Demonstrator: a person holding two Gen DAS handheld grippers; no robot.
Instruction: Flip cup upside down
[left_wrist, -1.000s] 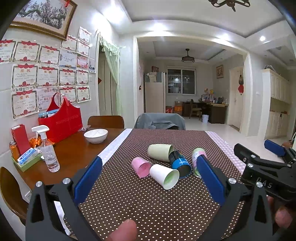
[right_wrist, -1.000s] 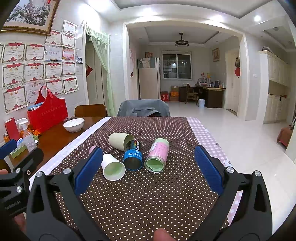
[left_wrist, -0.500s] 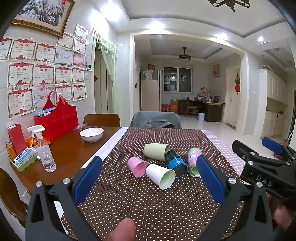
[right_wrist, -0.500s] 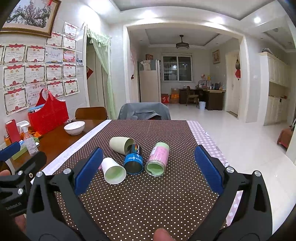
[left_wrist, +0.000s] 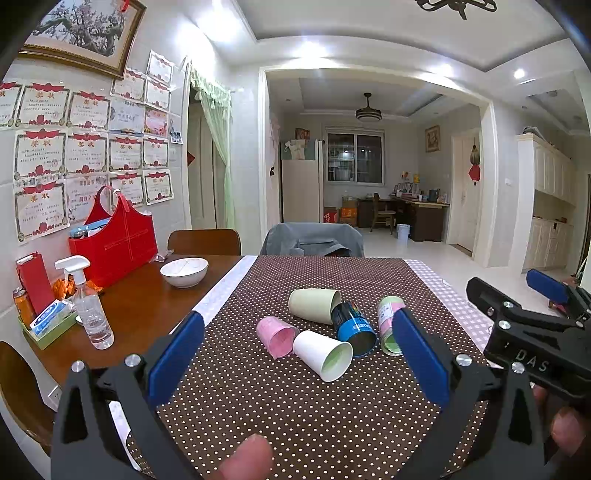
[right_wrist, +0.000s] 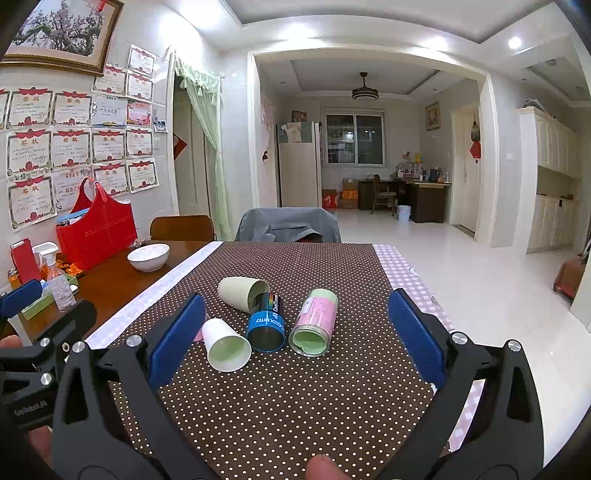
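Meanwhile both tools gape near white cup (left_wrist: 322, 354)

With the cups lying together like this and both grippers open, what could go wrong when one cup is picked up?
1. The cups lie on their sides in a tight group: the white cup, the blue cup and the pale green cup look as if they touch. Closing on one may push or roll a neighbour.
2. The pink cup is almost hidden behind the right gripper finger, so it is easy to bump.
3. The left gripper is close beside; the two could collide.
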